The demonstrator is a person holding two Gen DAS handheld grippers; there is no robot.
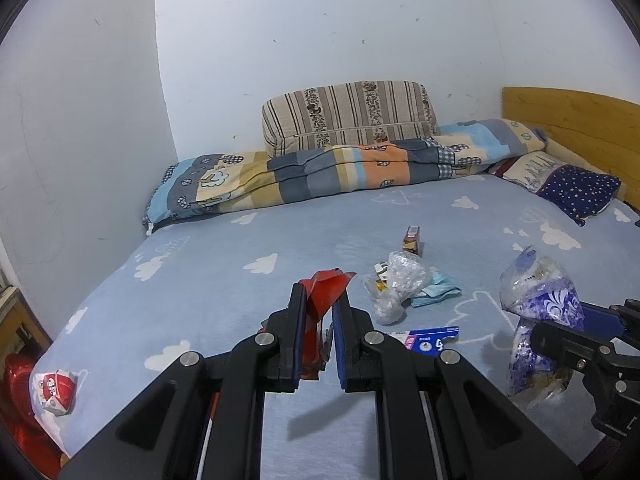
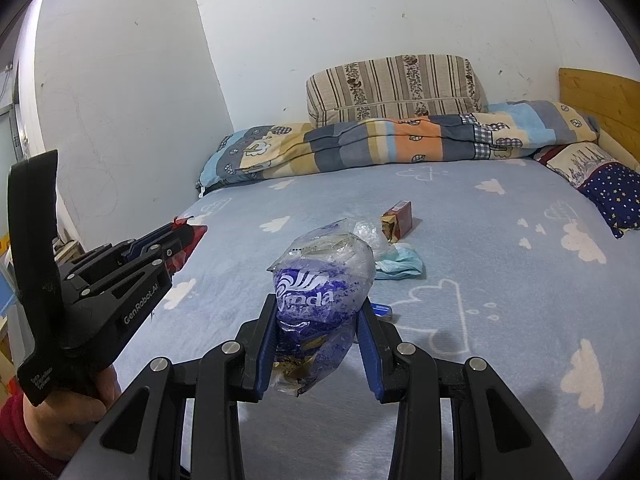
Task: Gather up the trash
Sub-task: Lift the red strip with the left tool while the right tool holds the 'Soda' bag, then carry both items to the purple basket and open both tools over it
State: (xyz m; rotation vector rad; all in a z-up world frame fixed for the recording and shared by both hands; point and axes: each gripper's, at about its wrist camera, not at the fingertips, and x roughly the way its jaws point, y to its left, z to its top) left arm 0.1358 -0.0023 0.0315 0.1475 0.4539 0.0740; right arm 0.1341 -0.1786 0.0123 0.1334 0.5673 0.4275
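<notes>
My left gripper point(image 1: 320, 300) is shut on a red wrapper point(image 1: 326, 290) and holds it above the bed; it also shows at the left of the right wrist view point(image 2: 188, 236). My right gripper point(image 2: 318, 312) is shut on a blue-and-clear plastic bag point(image 2: 320, 280) stuffed with trash, also seen in the left wrist view point(image 1: 540, 304). On the blue cloud sheet point(image 1: 200, 280) lie a crumpled clear bag point(image 1: 396, 284), a light-blue face mask point(image 1: 438, 290), a small red-brown box point(image 1: 412, 240), a blue-pink flat packet point(image 1: 424, 340) and a red-white crumpled pack point(image 1: 54, 390) near the left corner.
A folded patchwork quilt point(image 1: 320, 172) and a striped cushion point(image 1: 348, 116) lie along the far wall. A starry pillow point(image 1: 576, 188) and wooden headboard point(image 1: 572, 124) are at right. A red object point(image 1: 20, 412) sits beside the bed at left.
</notes>
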